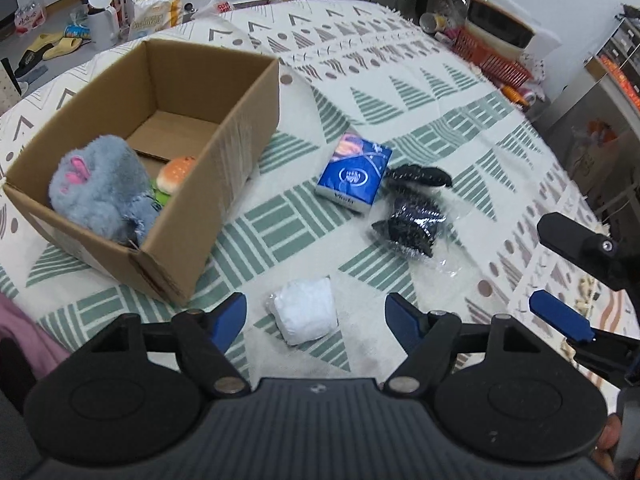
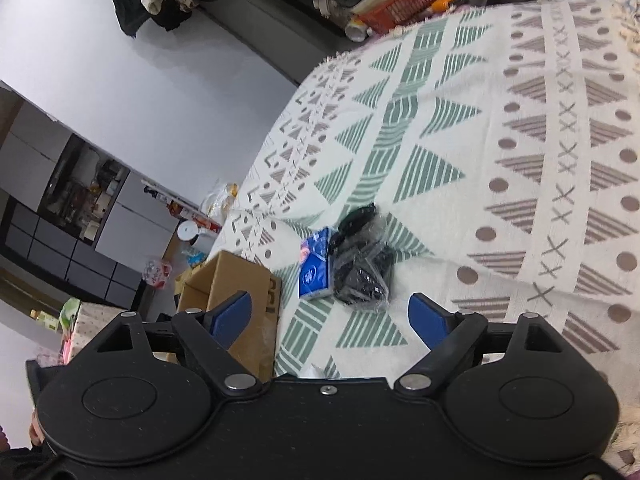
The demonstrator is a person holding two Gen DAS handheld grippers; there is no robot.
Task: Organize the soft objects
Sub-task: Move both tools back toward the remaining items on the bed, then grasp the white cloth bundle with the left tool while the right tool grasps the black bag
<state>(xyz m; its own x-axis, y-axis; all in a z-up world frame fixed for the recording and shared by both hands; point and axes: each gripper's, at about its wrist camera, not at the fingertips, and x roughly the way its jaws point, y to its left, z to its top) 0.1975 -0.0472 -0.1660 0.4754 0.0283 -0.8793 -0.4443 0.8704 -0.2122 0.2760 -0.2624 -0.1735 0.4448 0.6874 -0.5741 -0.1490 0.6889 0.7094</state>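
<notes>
presently the left gripper (image 1: 316, 320) stands wide and empty astride the white bundle (image 1: 305, 310), presumably lined up for pickup. right gripper (image 2: 330, 314) likewise wide, empty. beyond lie tissue pack (image 1: 354, 172) and bagged black item (image 1: 412, 216); cardboard box (image 1: 240, 120) already holds the grey plush (image 1: 100, 188).
</notes>
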